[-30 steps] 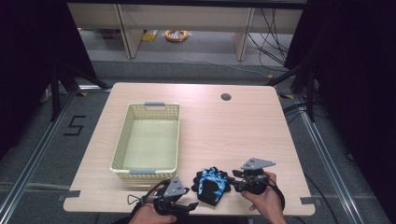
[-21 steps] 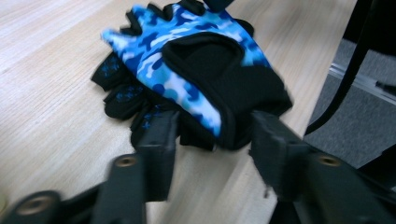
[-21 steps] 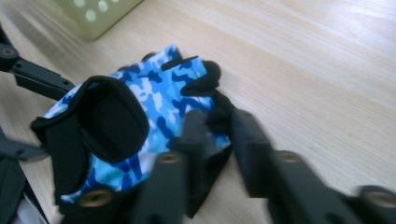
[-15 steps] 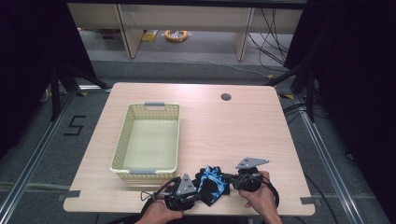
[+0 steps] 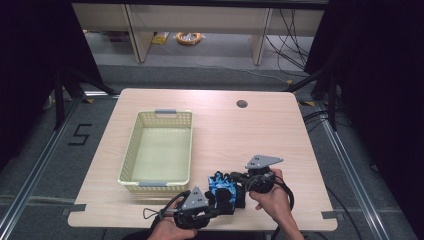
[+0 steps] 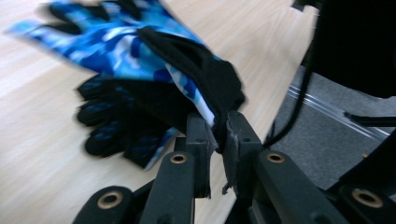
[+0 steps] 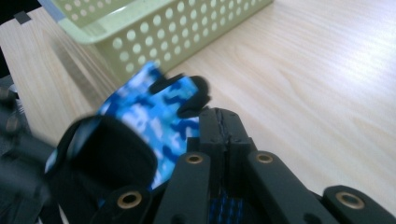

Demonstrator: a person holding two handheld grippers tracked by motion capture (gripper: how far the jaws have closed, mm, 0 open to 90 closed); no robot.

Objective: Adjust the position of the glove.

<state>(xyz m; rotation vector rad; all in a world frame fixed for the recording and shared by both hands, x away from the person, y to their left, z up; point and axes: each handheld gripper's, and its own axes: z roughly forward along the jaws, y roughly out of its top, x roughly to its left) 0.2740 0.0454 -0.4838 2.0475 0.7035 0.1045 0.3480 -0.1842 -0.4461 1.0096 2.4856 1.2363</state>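
Two blue camouflage gloves (image 5: 222, 189) with black cuffs lie together near the table's front edge. My left gripper (image 6: 219, 135) is shut on the black cuff of the upper glove (image 6: 140, 51), lifting it off the second glove (image 6: 121, 126), which lies flat beneath. In the high view the left gripper (image 5: 212, 200) is at the gloves' near side. My right gripper (image 5: 239, 186) comes in from their right. Its jaws are shut (image 7: 219, 126) beside the camouflage glove (image 7: 144, 116), with blue dotted fabric (image 7: 224, 207) showing between their bases.
A pale yellow perforated basket (image 5: 129, 155) stands left of the gloves, its near end (image 7: 154, 42) close behind them. A cable hole (image 5: 242, 104) sits at the table's back right. Bare wood (image 5: 250, 135) stretches right of the basket. The table's front edge (image 5: 200, 226) is just behind both hands.
My left gripper has moved right to the gloves and shut on the upper glove's cuff. The right gripper has shifted slightly left and nearer, staying at the gloves.
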